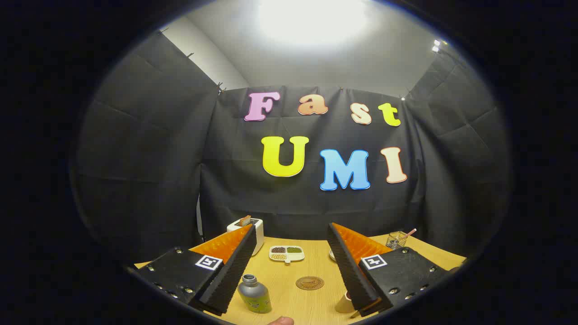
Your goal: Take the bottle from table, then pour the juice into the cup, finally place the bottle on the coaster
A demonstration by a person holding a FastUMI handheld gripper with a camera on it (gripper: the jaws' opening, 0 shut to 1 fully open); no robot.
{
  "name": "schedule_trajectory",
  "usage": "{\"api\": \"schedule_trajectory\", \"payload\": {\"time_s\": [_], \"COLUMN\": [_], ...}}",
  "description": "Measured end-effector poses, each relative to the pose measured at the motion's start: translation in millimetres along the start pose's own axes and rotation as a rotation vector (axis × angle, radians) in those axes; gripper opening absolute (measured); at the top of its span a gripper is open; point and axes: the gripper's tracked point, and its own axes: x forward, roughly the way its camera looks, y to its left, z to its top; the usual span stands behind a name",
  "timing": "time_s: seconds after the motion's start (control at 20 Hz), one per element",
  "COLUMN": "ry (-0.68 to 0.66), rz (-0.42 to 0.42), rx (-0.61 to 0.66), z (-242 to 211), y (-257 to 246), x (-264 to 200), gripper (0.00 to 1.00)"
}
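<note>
One broad desk point(307, 302) of pale wood carries everything, and the gripper point(295, 271) hangs above its near part with the jaws spread wide apart, holding nothing. Next in size is the white toaster point(255, 228) at the far left, beyond the left finger, with a slice standing in its slot. Then comes the task's thing, the small grey metal bottle with a green label and a grey screw cap point(254, 294): it stands upright on the desk between the fingers, just inside the left one and close against it, not yet gripped. Beyond it, near the desk's middle, lies a white divided dish of dark and green grains point(286, 253). Nearer, between the fingers, sits the round brown coaster point(309, 283), bare. A pale cup point(344, 303) peeps out beside the right finger, half hidden by it. A wire pen holder point(397, 239) stands far right.

The step in hand looks like the take. To do it well, shift the gripper leftward so the bottle sits centred in the gap, come down to its body below the shoulder, keep level, then close squarely so both pads press opposite sides; a lopsided close would likely tip it.
</note>
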Motion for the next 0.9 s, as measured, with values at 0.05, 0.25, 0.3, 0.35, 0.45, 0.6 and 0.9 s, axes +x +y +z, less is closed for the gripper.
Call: {"api": "schedule_trajectory", "payload": {"time_s": [0.05, 0.25, 0.3, 0.35, 0.45, 0.6, 0.9], "ry": [0.000, -0.001, 0.000, 0.003, 0.016, 0.021, 0.017], "rz": [0.002, 0.001, -0.001, -0.002, -0.003, 0.003, -0.002], "rx": [0.000, 0.039, 0.047, 0.048, 0.043, 0.041, 0.027], "z": [-0.6, -6.8, -8.5, -11.0, -16.3, -20.6, -28.1], "y": [-0.4, -1.4, -1.8, -2.1, -3.2, -1.1, 3.0], "x": [1.2, 6.1, 7.1, 7.8, 10.7, 15.9, 25.5], "gripper": [0.96, 0.96, 0.96, 0.96, 0.96, 0.96, 0.96]}}
